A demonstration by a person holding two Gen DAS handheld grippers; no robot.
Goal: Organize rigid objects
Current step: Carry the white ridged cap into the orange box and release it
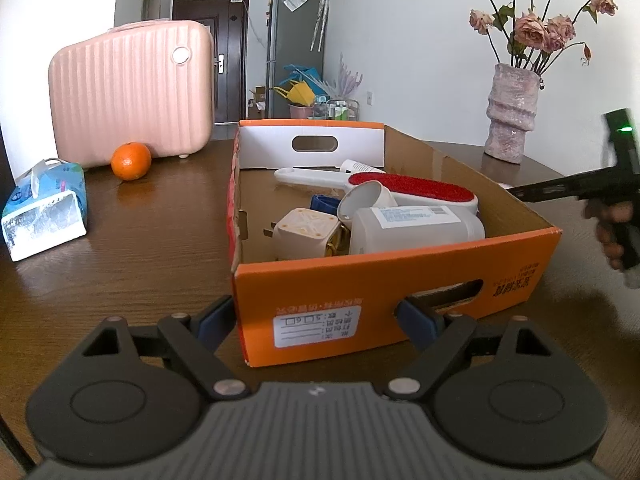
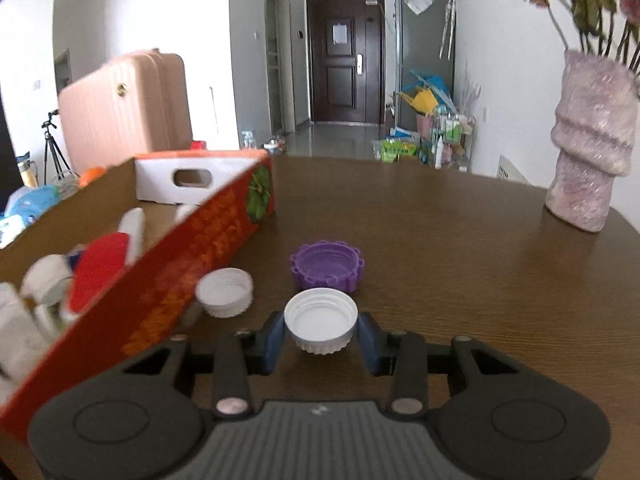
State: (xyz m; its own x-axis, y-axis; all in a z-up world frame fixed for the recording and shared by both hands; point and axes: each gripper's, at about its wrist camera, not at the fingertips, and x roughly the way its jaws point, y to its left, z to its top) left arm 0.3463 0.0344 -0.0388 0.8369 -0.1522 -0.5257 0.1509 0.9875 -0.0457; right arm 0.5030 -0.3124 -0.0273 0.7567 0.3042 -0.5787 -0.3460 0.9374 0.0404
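An orange cardboard box point(image 1: 360, 280) holds a red lint brush point(image 1: 412, 188), a white bottle point(image 1: 416, 228), a plug adapter point(image 1: 308, 232) and other bits. My left gripper point(image 1: 316, 316) straddles the box's near left corner. One pad lies outside the corner and the other fingertip point(image 1: 416, 320) sits at the handle slot. Whether they press I cannot tell. Right of the box point(image 2: 192, 264), my right gripper point(image 2: 322, 338) is shut on a white cap point(image 2: 320, 320), open side up. A second white cap point(image 2: 225, 292) and a purple cap point(image 2: 326, 266) lie just beyond.
A pink suitcase point(image 1: 132, 92), an orange point(image 1: 131, 161) and a tissue pack point(image 1: 44, 208) stand left of the box. A pink vase point(image 2: 592, 140) of dried roses stands at the far right. A hand point(image 1: 608, 232) with the other gripper's body shows at the right edge.
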